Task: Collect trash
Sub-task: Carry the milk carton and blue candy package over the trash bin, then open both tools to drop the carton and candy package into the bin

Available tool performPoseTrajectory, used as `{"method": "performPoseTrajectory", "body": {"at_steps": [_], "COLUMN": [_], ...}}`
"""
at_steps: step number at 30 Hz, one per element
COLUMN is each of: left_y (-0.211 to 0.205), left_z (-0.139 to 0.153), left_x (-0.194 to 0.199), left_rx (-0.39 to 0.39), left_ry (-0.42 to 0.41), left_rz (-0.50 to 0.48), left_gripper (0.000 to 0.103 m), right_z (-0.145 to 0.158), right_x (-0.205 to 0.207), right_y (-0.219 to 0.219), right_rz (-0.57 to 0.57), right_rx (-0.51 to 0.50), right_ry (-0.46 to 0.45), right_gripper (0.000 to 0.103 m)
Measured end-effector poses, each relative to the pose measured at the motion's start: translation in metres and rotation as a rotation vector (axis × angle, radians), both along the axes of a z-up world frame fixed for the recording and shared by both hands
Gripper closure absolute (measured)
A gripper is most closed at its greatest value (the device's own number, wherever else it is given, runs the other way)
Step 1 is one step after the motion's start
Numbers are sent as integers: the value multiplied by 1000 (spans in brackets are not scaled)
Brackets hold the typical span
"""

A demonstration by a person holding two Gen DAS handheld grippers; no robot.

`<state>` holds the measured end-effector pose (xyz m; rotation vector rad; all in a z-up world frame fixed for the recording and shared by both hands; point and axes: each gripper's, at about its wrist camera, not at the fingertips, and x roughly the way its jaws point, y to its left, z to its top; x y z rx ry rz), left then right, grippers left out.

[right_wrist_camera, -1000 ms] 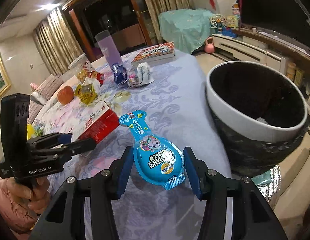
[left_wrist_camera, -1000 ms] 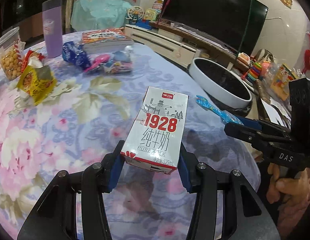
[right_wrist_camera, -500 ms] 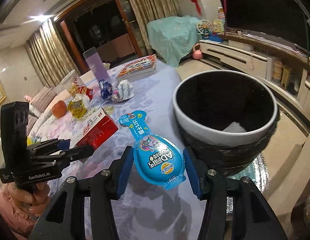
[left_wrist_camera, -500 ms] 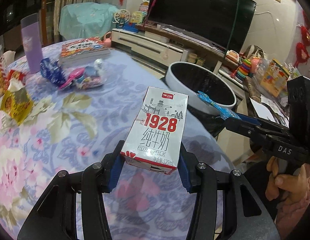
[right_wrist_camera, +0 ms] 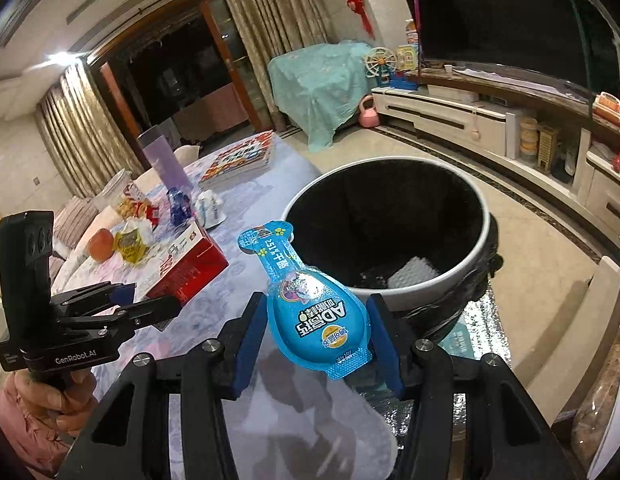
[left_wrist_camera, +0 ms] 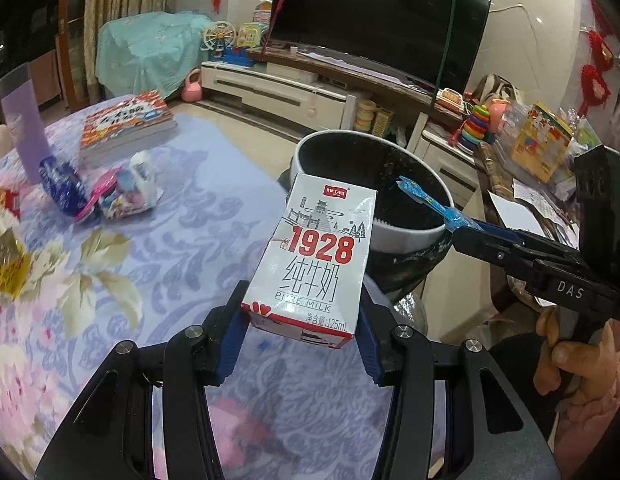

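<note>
My left gripper point(left_wrist_camera: 300, 330) is shut on a white and red milk carton point(left_wrist_camera: 315, 258) marked 1928, held above the table's edge. The carton point(right_wrist_camera: 186, 264) also shows in the right wrist view, clamped by the left gripper point(right_wrist_camera: 170, 306). My right gripper point(right_wrist_camera: 317, 340) is shut on a blue spoon-shaped snack pack point(right_wrist_camera: 310, 306). The pack's tip point(left_wrist_camera: 423, 198) reaches over the rim of the bin in the left wrist view, with the right gripper point(left_wrist_camera: 459, 236) behind it. The round white-rimmed trash bin point(right_wrist_camera: 429, 292) with a black liner stands just beyond the table, close ahead of both grippers.
On the floral tablecloth point(left_wrist_camera: 130, 264) lie wrappers point(left_wrist_camera: 122, 196), a yellow packet point(left_wrist_camera: 6, 260), a book point(left_wrist_camera: 128, 122) and a purple cup point(left_wrist_camera: 24, 128). A TV point(left_wrist_camera: 385, 20) on a low cabinet stands behind the bin. White crumpled trash point(right_wrist_camera: 411, 274) lies in the bin.
Both grippers have carried their items across the table toward the bin, which now looms larger and nearer. The grips on the carton and the blue pack are unchanged.
</note>
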<state>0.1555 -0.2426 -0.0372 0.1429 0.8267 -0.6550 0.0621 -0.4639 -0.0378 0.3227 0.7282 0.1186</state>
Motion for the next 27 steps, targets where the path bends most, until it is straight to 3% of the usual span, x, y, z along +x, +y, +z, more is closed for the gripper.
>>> {"method": "performPoseTrajectory", "body": {"at_steps": [27], "left_y": [-78], "left_z": [8], "left_x": [44], "left_rx": [72], "left_ry": [-16], "left_rz": [-78], "left_gripper": [55], "right_z": [-1], "right_x": [48], "right_y": [-55], "right_rz": [-69], "right_rx": [-33], "right_ry": [33], "right_gripper": [51]}}
